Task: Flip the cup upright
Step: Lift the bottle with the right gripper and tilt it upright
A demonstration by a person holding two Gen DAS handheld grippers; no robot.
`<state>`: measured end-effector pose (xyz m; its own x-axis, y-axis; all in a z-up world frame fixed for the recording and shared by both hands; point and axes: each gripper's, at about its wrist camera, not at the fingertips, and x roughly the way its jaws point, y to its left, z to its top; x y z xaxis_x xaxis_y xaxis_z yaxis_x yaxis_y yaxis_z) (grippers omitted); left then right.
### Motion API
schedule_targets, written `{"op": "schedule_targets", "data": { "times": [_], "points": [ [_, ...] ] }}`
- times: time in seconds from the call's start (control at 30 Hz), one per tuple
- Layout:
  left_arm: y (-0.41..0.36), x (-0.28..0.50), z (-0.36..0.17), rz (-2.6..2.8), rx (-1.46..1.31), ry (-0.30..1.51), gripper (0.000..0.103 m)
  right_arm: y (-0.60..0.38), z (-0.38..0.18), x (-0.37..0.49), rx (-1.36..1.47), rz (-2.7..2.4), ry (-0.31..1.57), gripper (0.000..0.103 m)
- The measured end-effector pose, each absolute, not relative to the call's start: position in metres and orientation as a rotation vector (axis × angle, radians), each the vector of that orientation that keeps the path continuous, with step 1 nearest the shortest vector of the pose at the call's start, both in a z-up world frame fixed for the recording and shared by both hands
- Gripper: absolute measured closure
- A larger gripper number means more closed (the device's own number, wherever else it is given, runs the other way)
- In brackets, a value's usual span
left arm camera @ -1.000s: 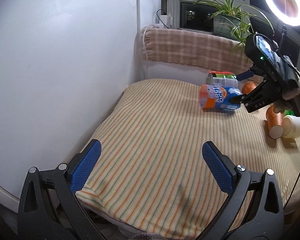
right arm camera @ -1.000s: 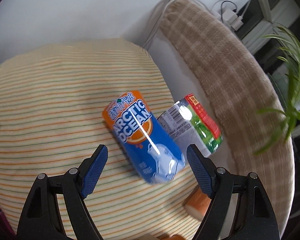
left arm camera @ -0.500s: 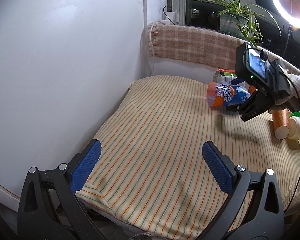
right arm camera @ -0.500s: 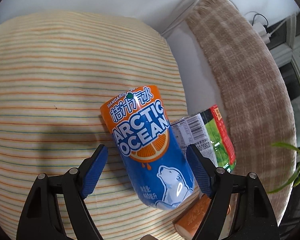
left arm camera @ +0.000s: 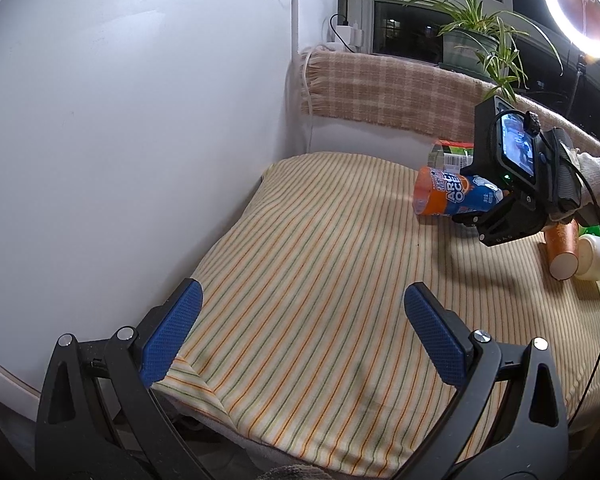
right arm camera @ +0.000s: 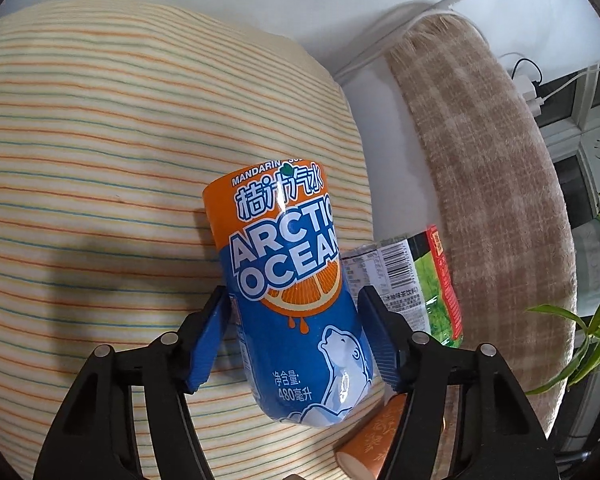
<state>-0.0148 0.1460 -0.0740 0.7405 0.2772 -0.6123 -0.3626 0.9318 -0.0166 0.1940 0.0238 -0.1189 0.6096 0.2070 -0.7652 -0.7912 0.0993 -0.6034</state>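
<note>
In the right wrist view the lower end of the Arctic Ocean cup sits low in the frame between the right gripper, whose jaws have closed in to its blue sides; whether the pads press it or merely flank it is hard to make out. The cup lies on its side on the striped cloth, orange end toward the upper middle of the frame. Behind it, at right, a green-labelled bottle is half hidden, and an orange paper cup is cut off by the right jaw at the bottom. In the left wrist view the left gripper hangs at the bottom with jaws wide apart, holding nothing, over the cloth. At right, the right gripper's camera body covers the cup's far end. A cream cup lies at the right edge.
</note>
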Motion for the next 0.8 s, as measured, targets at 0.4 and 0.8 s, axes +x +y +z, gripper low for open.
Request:
{"op": "schedule_targets", "data": {
  "times": [0.4,0.8],
  "points": [
    [0.14,-0.028,-0.067,0.334,-0.14,0.622,0.0,0.014,-0.09,0.16,-1.147,0.833,0.585,0.042],
    [0.128,-0.042,-0.061,0.293,-0.133,0.595,0.0,-0.016,-0.049,0.123,-0.836,0.905,0.628,0.042]
  ]
}}
